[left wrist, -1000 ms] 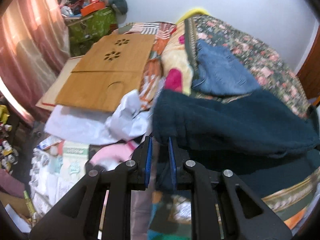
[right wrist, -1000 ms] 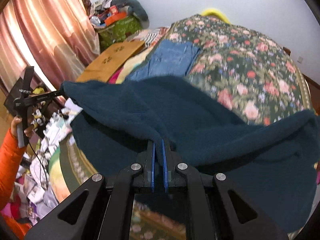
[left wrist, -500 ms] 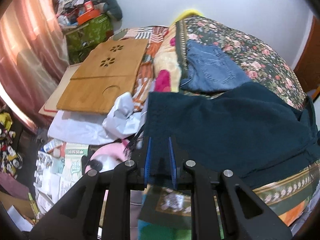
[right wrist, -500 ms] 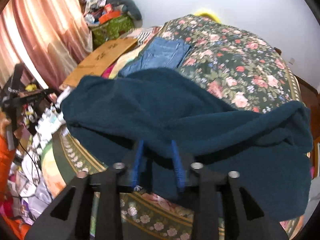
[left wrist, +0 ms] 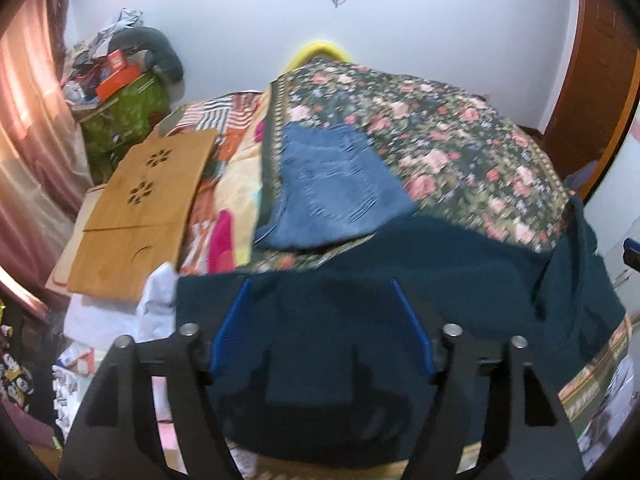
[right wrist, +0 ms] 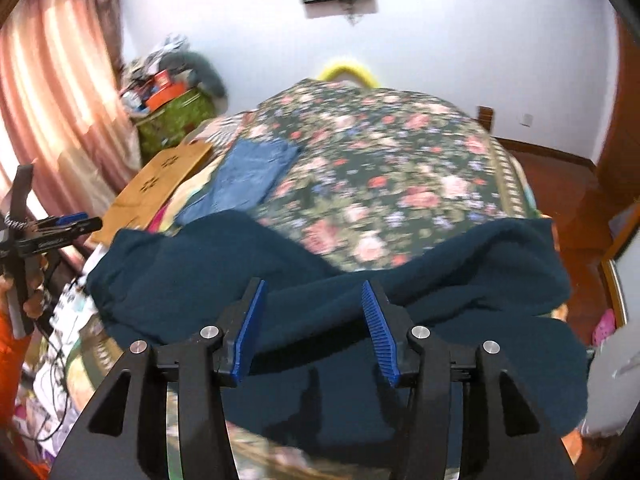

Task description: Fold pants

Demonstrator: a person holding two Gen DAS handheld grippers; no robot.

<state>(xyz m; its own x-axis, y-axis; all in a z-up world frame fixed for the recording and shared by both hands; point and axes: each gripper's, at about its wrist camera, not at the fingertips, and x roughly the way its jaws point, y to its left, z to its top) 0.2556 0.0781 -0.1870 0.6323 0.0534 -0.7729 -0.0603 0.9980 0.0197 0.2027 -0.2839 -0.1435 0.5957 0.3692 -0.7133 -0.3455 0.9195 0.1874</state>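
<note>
Both claws have just let go: the left gripper [left wrist: 322, 320] has its blue-padded jaws spread wide, having just been opening, with nothing pinched between them, only the dark teal fleece pants [left wrist: 360, 300] lying on the bed below; the right gripper [right wrist: 316, 328] has likewise just been opening, its jaws parted about halfway and clear of the cloth, a raised fold of the same pants [right wrist: 320, 292] showing in the gap. The pants lie doubled over across the near edge of the floral bedspread with pink roses on dark green [left wrist: 460, 140], filling the 6 o'clock part of both views and running out toward 3 o'clock. At 12 o'clock from them, touching their far edge, sits a folded pair of blue denim jeans [left wrist: 336, 184]. At 10 o'clock a light wooden lap board with flower cut-outs [left wrist: 140, 208] lies beside the bed, pink curtains [right wrist: 52, 100] behind it
</note>
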